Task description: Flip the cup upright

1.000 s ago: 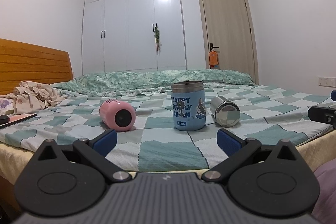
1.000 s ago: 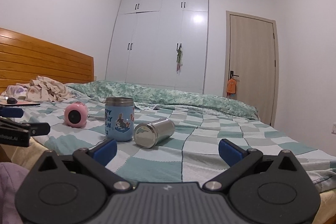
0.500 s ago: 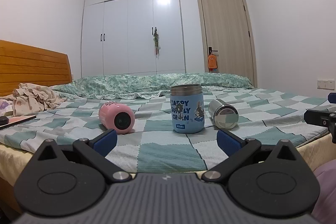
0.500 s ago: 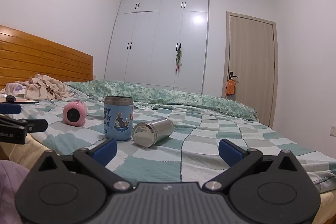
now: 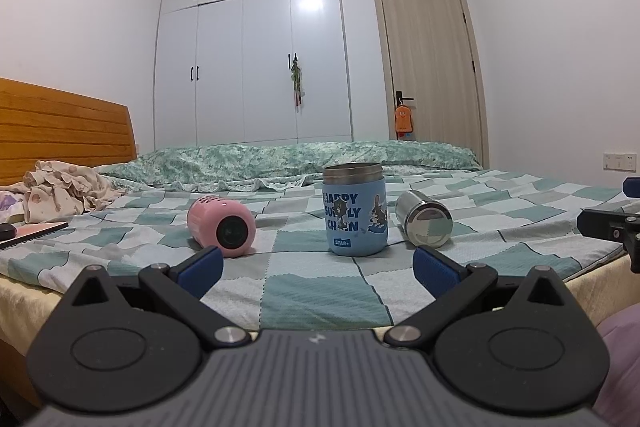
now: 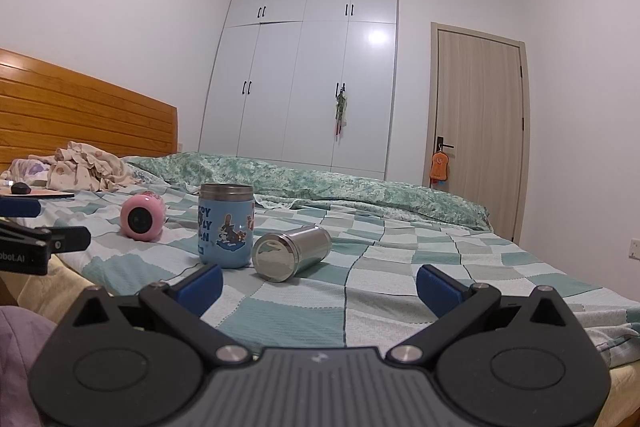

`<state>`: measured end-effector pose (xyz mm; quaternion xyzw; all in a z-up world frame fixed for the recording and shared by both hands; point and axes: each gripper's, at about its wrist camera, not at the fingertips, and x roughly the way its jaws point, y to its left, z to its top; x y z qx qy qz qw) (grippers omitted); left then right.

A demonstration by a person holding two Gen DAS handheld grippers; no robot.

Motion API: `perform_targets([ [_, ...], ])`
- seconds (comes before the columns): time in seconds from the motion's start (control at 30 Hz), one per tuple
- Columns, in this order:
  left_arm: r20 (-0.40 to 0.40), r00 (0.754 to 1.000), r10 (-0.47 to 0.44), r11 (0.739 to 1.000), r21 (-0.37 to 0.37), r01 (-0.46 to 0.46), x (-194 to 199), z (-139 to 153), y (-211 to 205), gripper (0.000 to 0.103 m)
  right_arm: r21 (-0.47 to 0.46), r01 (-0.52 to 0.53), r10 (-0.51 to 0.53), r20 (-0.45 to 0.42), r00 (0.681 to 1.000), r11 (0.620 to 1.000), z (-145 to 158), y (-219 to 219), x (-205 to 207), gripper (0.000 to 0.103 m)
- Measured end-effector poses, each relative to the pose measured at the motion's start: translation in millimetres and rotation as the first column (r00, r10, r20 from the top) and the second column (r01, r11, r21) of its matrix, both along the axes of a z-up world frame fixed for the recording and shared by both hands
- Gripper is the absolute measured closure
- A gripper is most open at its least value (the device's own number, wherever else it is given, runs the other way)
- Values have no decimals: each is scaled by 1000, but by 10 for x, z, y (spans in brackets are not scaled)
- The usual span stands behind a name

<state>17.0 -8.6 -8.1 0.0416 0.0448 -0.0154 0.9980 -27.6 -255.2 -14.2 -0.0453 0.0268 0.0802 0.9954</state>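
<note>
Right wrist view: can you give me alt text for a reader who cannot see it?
Three cups sit on a checked bedspread: a blue cartoon cup standing upright, with a steel cup and a pink cup lying on their sides either side of it. The open right gripper frames the foreground, holding nothing.

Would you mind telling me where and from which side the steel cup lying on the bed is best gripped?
Probably across the round body of the steel cup, coming from above. It lies on its side, its flat end facing the open right gripper, with the blue cup close on its left.
</note>
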Motion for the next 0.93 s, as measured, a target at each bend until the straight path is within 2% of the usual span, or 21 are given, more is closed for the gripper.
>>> perform_targets([
  [0.93, 4, 1000, -12, 1000, -1, 12, -24, 9, 0, 0, 0, 0, 0, 0, 1000, 1000, -2, 4, -2, 0],
])
